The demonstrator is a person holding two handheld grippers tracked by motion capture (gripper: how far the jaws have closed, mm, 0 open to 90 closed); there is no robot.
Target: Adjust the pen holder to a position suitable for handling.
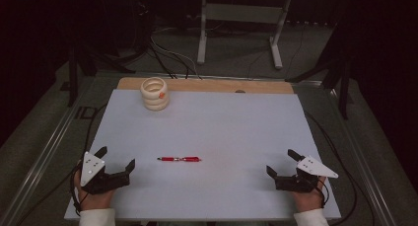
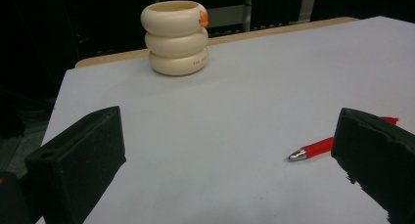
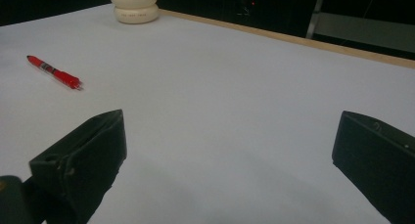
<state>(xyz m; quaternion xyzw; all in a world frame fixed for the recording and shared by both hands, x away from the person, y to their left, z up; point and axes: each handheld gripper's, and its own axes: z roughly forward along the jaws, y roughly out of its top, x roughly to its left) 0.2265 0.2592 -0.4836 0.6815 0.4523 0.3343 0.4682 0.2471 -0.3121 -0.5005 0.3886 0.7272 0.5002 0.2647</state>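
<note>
Between the two grippers, a red pen (image 1: 179, 159) lies flat on the white table (image 1: 222, 122). Left gripper (image 1: 116, 158) and right gripper (image 1: 282, 162) rest near the front edge, both wide and empty.

A red pen (image 1: 179, 159) with a silver tip, a cream ringed holder (image 1: 155, 94) with an orange spot, black claws.

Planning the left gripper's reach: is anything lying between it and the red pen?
Nothing visible. The left gripper rests open near the table's front edge, and only bare surface lies between it and the red pen. The cream ringed holder stands far back.
</note>
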